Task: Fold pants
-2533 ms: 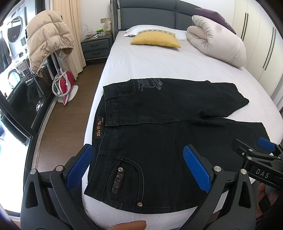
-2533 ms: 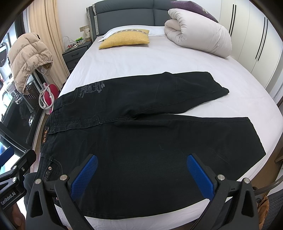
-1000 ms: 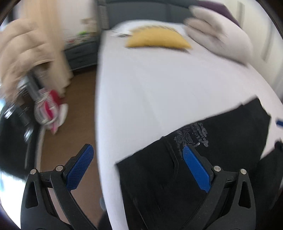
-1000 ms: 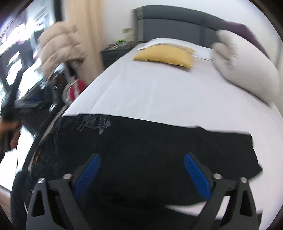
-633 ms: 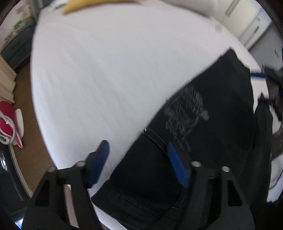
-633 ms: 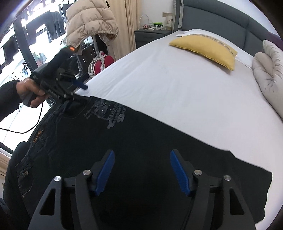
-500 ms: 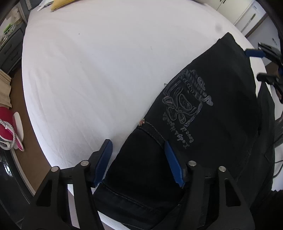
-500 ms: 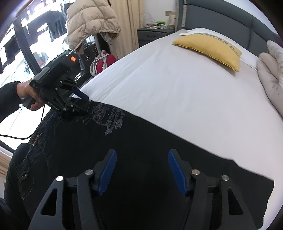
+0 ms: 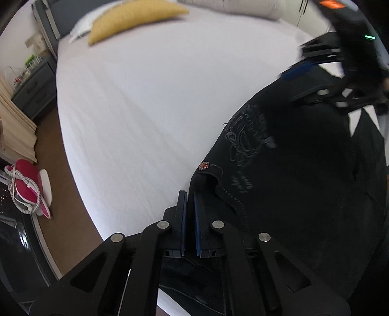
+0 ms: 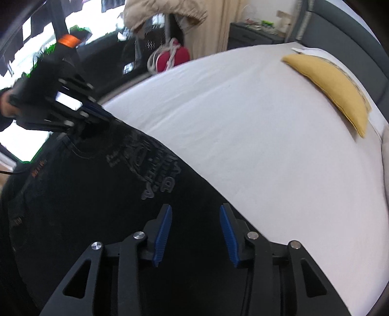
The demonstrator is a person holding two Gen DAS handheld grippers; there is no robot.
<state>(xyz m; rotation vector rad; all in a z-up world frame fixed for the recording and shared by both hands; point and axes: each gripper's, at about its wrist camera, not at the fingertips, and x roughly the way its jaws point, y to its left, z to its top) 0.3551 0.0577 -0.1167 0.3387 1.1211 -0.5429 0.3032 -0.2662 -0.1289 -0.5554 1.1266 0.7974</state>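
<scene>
Left claw [image 9: 189, 206] clamped tight on waistband corner of pants [image 9: 291, 182], blue pads w/ only a thin gap, black denim pinched between, just below small red rivet [image 9: 203, 166]. Seen from right cam too: left claw [image 10: 97, 114] at far-left corner of pants [image 10: 85, 194], hand [image 10: 6, 104] behind it, blurry. Right claw [image 10: 195, 227] half-open, jaws just been closing, pointing steeply down over top edge of pants near grey printed logo [image 10: 148, 165]; denim between the pads but pads not pressing on it. In left cam, right claw [image 9: 306, 70] blurred at upper right, at far edge of pants.

Pants black, lying flat on white bed sheet [image 9: 145, 109], along near edge of bed. Further out: yellow pillow [image 10: 333, 80] toward grey headboard [image 10: 340, 31], dark nightstand [image 10: 252, 36] beside bed, beige puffy jacket [image 10: 165, 12] hanging, red-and-white thing [image 9: 26, 187] on brown floor [image 9: 63, 194].
</scene>
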